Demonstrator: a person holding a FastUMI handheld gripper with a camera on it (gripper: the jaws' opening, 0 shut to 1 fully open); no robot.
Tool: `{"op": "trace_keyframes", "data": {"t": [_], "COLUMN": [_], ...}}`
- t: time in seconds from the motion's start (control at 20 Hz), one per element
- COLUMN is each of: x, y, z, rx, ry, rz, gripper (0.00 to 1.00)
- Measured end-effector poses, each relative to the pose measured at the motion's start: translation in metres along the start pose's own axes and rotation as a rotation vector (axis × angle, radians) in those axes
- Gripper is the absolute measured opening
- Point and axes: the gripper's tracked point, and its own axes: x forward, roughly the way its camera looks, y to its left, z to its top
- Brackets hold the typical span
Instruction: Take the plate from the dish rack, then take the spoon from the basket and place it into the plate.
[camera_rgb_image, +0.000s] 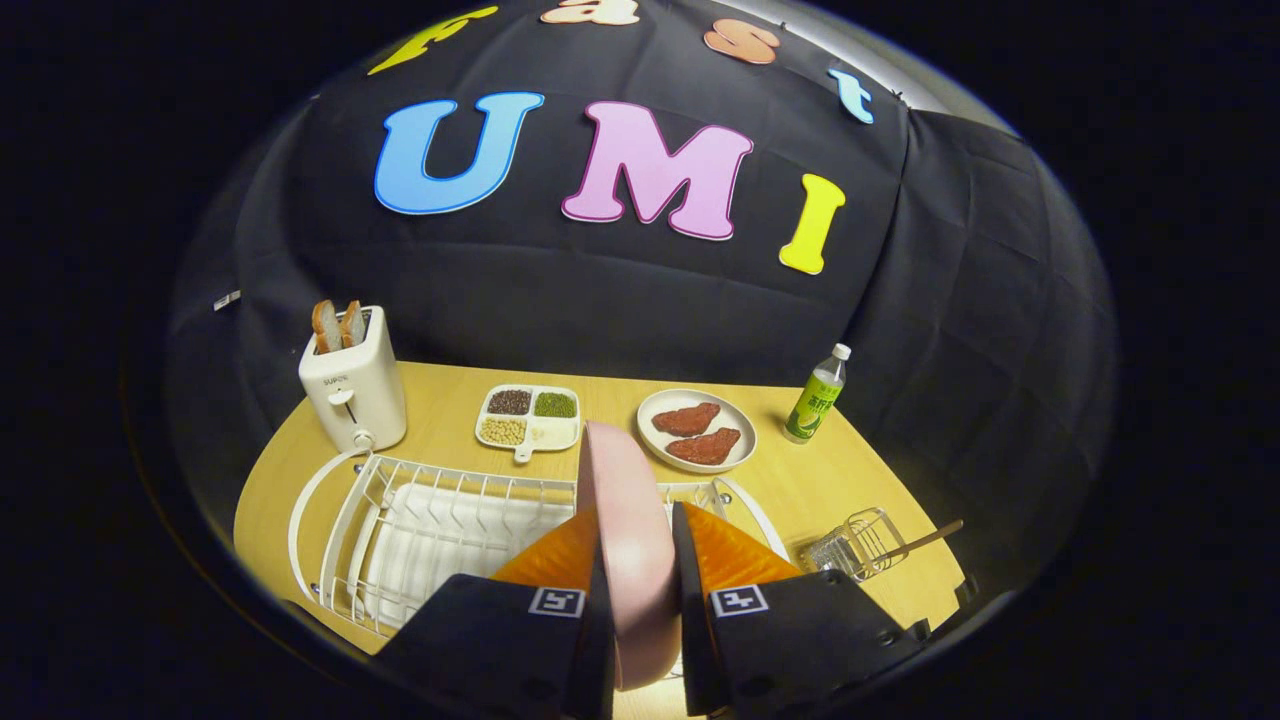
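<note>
A pink plate (628, 520) stands on edge between my fingers, and the gripper (638, 545) is shut on it, one finger on each face. The plate is held above the right end of the white wire dish rack (420, 520), whose slots lie beneath and to the left. To the right of the fingers a small wire basket (855, 545) lies on the wooden table, with a wooden spoon handle (925, 541) sticking out of it toward the right.
Beyond the rack stand a white toaster (355, 390) with bread slices, a divided tray of beans (528, 416), a plate with two meat pieces (697, 430) and a green bottle (818, 398). The table's edge (945, 590) runs close behind the basket.
</note>
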Motion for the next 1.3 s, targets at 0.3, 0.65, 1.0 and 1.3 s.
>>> {"op": "trace_keyframes", "data": {"t": [0.3, 0.65, 1.0, 1.3], "x": [0.002, -0.023, -0.095, -0.111], "y": [-0.033, -0.065, -0.080, -0.085], "z": [-0.008, -0.029, -0.114, -0.177], "rx": [0.132, 0.183, 0.279, 0.347], "ry": [0.054, 0.101, 0.244, 0.356], "rz": [0.072, 0.190, 0.340, 0.394], "gripper": [0.22, 0.20, 0.20, 0.20]}}
